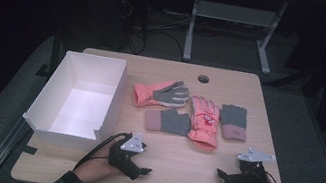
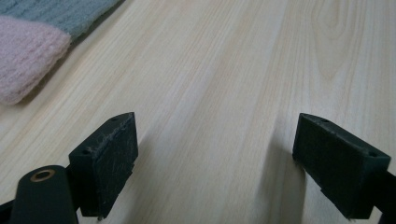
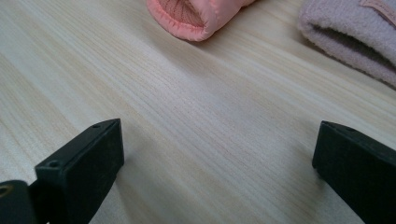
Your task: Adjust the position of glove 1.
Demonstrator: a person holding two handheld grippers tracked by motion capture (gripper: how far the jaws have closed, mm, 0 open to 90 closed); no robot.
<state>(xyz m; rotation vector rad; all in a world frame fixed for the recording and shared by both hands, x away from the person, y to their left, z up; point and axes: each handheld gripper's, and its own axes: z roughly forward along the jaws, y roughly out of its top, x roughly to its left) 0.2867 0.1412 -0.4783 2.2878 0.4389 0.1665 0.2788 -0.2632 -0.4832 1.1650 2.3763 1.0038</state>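
Left hand-held gripper and right hand-held gripper low over the bench, both with jaws apart and empty, four gloves mid-bench beyond them, white box at left.

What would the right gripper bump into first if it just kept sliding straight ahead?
Probably the cuff of the coral pink glove: it lies ahead of the right gripper, whose jaws stand open over bare table. The knitted grey-and-pink mitt lies off to one side. Depth is hard to judge.
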